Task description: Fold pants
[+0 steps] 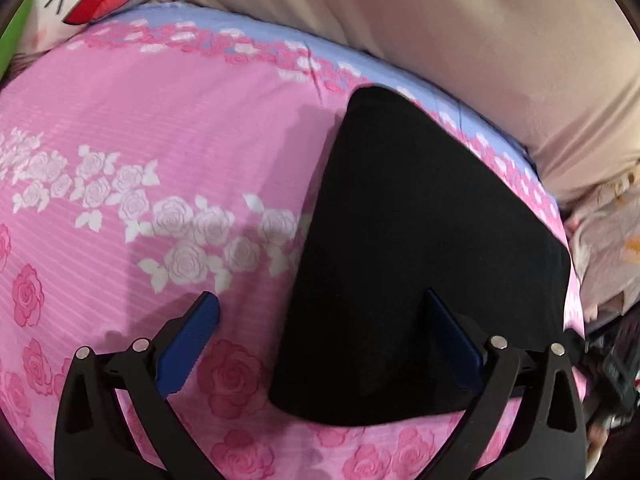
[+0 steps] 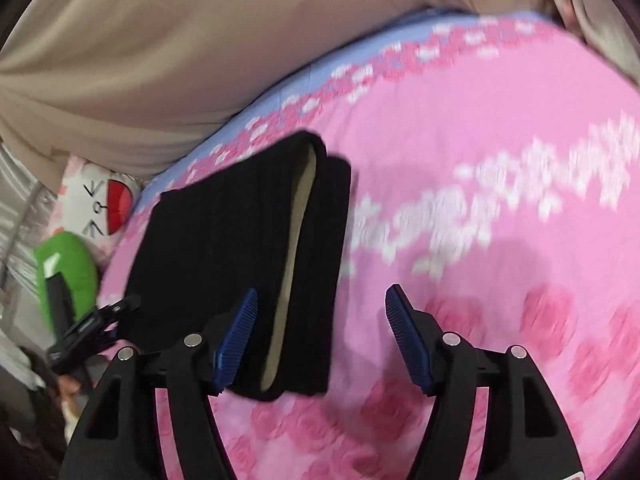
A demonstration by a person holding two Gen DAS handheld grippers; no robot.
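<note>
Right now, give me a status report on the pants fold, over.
Left gripper open, right gripper open, nothing held. Black pants folded in a compact stack on the pink floral bedsheet. Nothing on top of them.

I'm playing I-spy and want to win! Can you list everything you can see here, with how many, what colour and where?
Pants: one, black with a pale tan lining showing in the fold, folded flat on the bedsheet.
Bedsheet: one, pink with white and darker pink roses and a blue border, covering the bed.
Blanket: one, beige, bunched along the far edge of the bed.
Cartoon pillow: one, white with a red mouth, at the bed's corner.
Green plush: one, bright green, beside that pillow.
Left gripper: one, black with blue pads, jaws open, over the pants' edge.
Right gripper: one, same colours, jaws open, beside the pants.
</note>
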